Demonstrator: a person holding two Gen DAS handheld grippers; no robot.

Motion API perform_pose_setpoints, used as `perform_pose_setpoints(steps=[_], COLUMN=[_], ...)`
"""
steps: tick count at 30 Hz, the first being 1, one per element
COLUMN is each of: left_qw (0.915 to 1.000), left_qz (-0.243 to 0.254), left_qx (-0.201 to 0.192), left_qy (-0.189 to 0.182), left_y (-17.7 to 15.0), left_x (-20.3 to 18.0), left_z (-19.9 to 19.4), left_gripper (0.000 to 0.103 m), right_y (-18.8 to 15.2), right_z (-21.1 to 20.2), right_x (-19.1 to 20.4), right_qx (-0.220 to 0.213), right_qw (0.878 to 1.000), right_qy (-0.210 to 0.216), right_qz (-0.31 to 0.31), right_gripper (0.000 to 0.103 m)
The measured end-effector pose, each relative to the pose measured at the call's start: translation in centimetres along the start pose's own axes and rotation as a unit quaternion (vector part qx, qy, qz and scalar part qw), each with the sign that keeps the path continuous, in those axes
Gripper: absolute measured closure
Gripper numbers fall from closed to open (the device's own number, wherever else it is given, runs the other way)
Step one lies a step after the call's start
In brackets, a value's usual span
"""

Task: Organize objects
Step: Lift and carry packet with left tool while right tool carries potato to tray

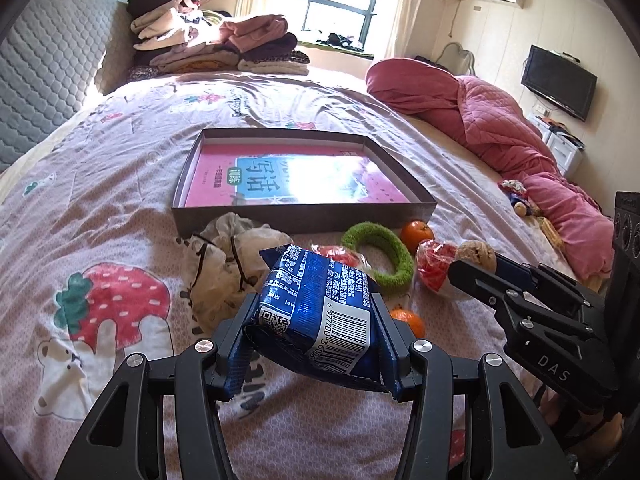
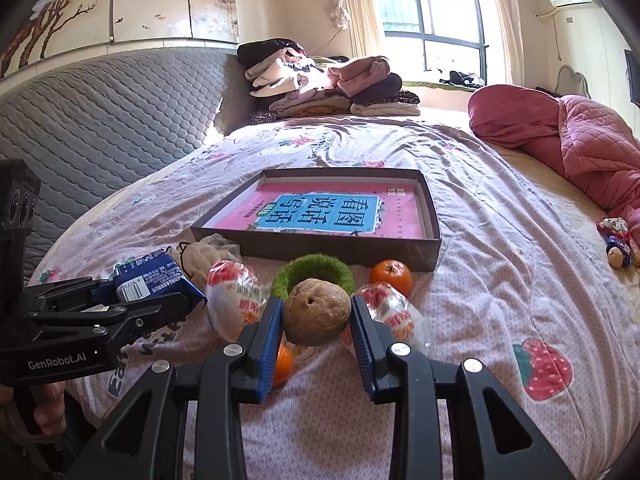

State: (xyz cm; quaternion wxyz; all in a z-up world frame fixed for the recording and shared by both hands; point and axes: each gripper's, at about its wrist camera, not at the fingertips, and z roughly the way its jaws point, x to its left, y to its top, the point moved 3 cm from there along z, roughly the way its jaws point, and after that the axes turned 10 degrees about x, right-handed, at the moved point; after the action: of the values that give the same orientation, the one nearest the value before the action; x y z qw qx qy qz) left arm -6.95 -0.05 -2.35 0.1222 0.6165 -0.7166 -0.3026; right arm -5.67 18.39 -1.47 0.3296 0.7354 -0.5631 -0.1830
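Note:
My left gripper (image 1: pixel 312 332) is shut on a blue snack packet (image 1: pixel 316 300), held just above the bedspread; from the right wrist view it shows at the left (image 2: pixel 160 300) with the packet (image 2: pixel 152 276). My right gripper (image 2: pixel 316 308) is shut on a brown round walnut-like ball (image 2: pixel 316 314), which also appears in the left wrist view (image 1: pixel 476 254). Beyond both lies a shallow dark box (image 1: pixel 304 220) (image 2: pixel 320 248) with a pink book flat inside. In front of the box lie a green fuzzy ring (image 2: pixel 316 264), two oranges (image 2: pixel 390 278) (image 2: pixel 284 364) and two red-and-white wrapped packets (image 2: pixel 232 300) (image 2: pixel 392 312).
A beige drawstring pouch (image 1: pixel 224 264) lies left of the packet. Folded clothes (image 1: pixel 208 40) are piled at the bed's far end by a grey quilted headboard (image 2: pixel 100 120). A pink quilt (image 1: pixel 500 128) and small toys (image 2: pixel 616 240) lie on the right. A hand (image 2: pixel 48 404) holds the left gripper.

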Motion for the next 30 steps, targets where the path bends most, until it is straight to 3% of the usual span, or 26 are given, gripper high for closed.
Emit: perform_pose_setpoints(steps=[16,30], left_qw=[0.9999,0.9998], left_qz=[0.008,-0.007], left_qx=[-0.012,0.001], left_qy=[0.004,0.019], left_y=[5.6,9.5], left_x=[1.2,3.8], left_z=[2.0,4.4], left_gripper=[0.049,0.049], right_y=[4.9,8.0], right_z=[2.3,4.8], right_x=[-0.9,-2.1], right_qx=[-0.019,0.003], right_qw=[1.000,1.000], right_qy=[-0.006,0.002], right_qz=[-0.008,-0.008], right_gripper=[0.069,0.069])
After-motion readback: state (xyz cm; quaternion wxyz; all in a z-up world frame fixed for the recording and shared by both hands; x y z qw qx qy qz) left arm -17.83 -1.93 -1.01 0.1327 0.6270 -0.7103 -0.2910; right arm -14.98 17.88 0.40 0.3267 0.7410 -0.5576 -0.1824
